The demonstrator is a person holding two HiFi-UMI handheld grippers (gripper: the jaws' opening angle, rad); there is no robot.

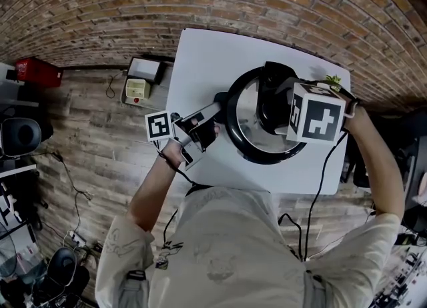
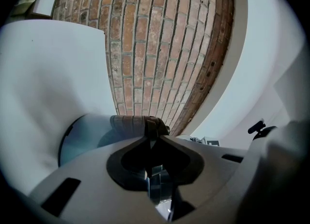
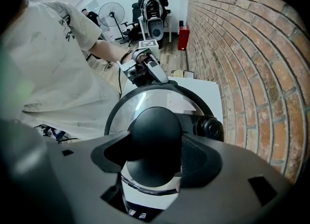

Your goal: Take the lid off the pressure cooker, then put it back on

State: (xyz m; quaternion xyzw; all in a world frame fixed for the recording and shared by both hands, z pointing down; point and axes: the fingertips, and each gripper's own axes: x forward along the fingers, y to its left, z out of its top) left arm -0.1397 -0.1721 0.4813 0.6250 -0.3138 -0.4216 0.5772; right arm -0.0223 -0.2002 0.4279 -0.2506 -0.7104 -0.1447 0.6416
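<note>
The steel pressure cooker stands on the white table (image 1: 200, 53). Its lid (image 1: 243, 117), shiny with a black rim, lies on top of it. From the left, my left gripper (image 1: 215, 109) reaches in level, shut on the cooker's dark side handle (image 2: 150, 123). Beside that handle is the curved steel body (image 2: 87, 136). My right gripper (image 1: 277, 103) points straight down over the lid's middle. The round black lid knob (image 3: 155, 138) fills the gap between its jaws, which press on both sides. Past the knob are the lid (image 3: 160, 99) and a black valve (image 3: 209, 127).
The brick wall runs along the table's far side. A small green plant (image 1: 331, 80) sits at the table's right corner. On the wood floor to the left lie an open box with a yellow device (image 1: 138, 87) and a red case (image 1: 39, 71). Cables trail near my feet.
</note>
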